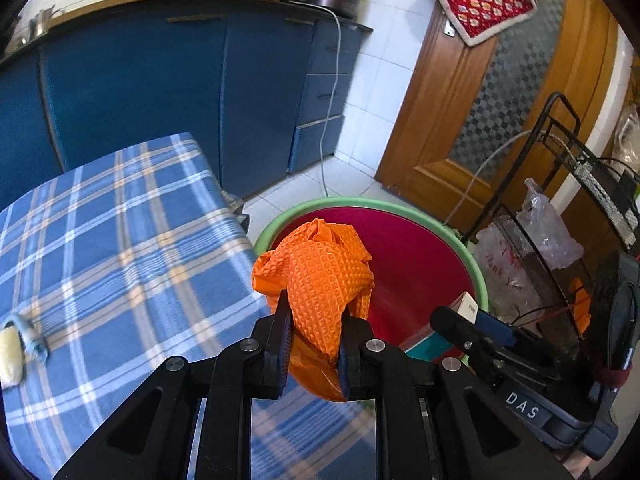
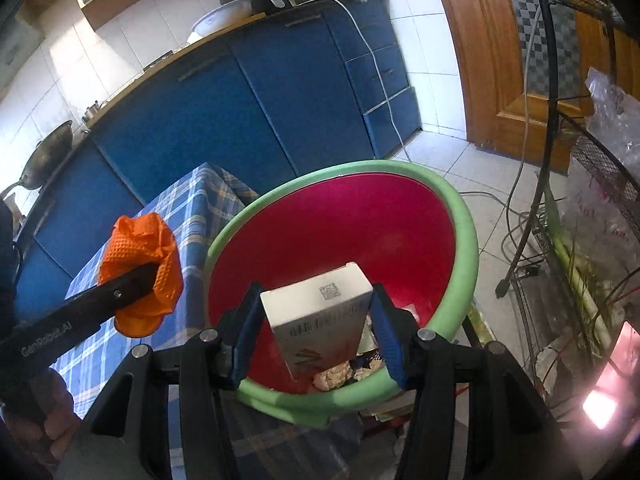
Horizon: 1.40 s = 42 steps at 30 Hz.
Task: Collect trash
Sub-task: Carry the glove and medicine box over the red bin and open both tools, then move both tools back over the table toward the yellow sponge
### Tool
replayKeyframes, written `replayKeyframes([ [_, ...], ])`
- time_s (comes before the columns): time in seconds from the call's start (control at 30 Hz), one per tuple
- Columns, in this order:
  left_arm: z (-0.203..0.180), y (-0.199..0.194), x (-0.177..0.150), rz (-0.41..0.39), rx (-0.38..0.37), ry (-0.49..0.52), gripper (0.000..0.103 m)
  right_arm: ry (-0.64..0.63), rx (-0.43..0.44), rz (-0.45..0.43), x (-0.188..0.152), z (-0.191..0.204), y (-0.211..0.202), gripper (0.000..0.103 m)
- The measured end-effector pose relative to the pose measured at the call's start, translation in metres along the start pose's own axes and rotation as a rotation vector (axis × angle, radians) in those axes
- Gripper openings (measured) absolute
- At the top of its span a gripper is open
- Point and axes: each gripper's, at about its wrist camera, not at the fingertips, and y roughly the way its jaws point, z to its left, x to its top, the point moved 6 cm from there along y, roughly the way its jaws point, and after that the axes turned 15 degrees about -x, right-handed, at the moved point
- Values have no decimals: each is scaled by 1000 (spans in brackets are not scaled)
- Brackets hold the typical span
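Left gripper (image 1: 314, 332) clenching orange glove (image 1: 320, 280): soft, light, crumpling, pinched mid-bunch, nearing bin (image 2: 460, 216) rim. Right gripper (image 2: 316, 336) grasping white box (image 2: 320, 316) by sides over bin: stiff, light, probably crushing if squeezed harder.

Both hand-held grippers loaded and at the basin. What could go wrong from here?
1. The orange glove in the left hand-held gripper sits near the basin's green rim, beside the checked tablecloth; released now, it might miss.
2. The white box in the right hand-held gripper is tall; it could tip onto the rim.
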Motion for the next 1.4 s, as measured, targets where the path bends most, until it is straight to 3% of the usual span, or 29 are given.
replayKeyframes([
  [0.1, -3, 6, 3, 1, -11, 12, 23, 19, 9, 10, -2, -4, 5, 57],
  [0.17, -3, 8, 3, -1, -12, 10, 38, 30, 11, 15, -2, -8, 7, 57],
  [0.27, -4, 9, 2, -4, -10, 9, 48, 53, 13, 13, -2, -14, 7, 59],
  [0.57, -3, 5, 2, -5, 3, -13, 61, 80, 18, -3, 1, -20, 0, 64],
  [1.13, 0, -26, 3, -58, 27, -21, 63, 61, 1, -28, 3, -14, -18, 68],
  [1.4, 11, -50, -5, -72, 53, -70, 63, 25, -11, -42, 3, -4, -35, 69],
])
